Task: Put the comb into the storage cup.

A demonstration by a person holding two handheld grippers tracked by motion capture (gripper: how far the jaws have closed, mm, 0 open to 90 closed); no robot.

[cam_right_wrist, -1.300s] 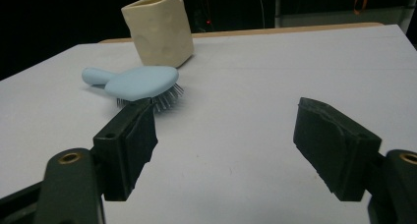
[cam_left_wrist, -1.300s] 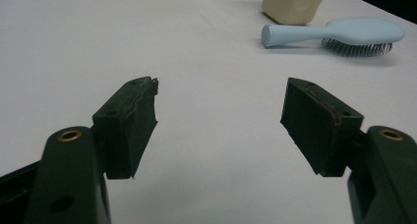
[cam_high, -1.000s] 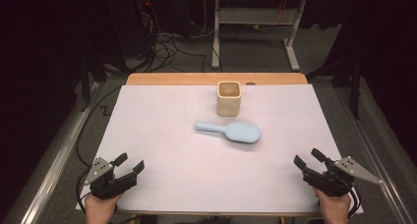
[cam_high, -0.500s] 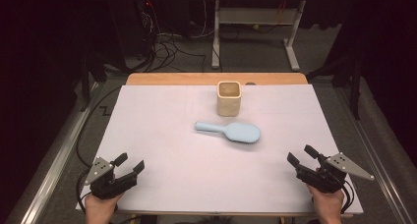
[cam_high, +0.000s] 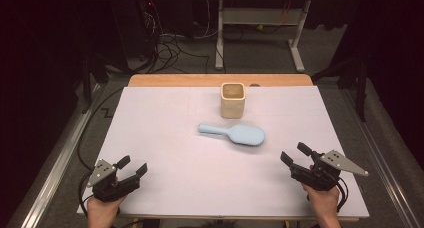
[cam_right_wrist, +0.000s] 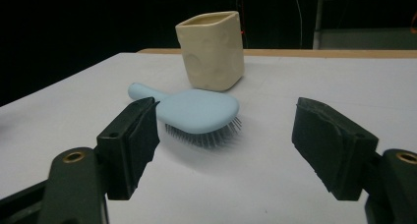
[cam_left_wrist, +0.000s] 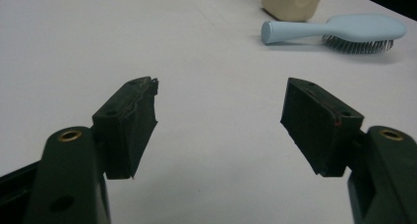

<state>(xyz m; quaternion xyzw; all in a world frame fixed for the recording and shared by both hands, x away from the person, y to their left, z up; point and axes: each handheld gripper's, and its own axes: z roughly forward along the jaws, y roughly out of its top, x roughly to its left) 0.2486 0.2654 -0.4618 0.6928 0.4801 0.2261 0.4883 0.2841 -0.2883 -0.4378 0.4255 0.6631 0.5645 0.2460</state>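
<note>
Right gripper closing in on the hairbrush

The pale blue hairbrush [cam_high: 234, 134] lies bristles-down mid-table, before the cream cup [cam_high: 233, 100]; the right gripper [cam_high: 296, 156] has edged nearer, jaws wide, empty—likely approaching. The left gripper [cam_high: 132, 167] rests, jaws apart, empty.

Cables [cam_high: 165, 50] beyond white table [cam_high: 160, 133]

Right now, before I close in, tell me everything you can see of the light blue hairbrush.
The hairbrush is pale blue, plastic by its look, with an oval head and a straight round-ended handle. It lies flat near the middle of the white table cover, bristles down, smooth back up, handle pointing to the left in the high view. It rests just in front of the cream square cup, apart from it. Nothing else touches it.
</note>
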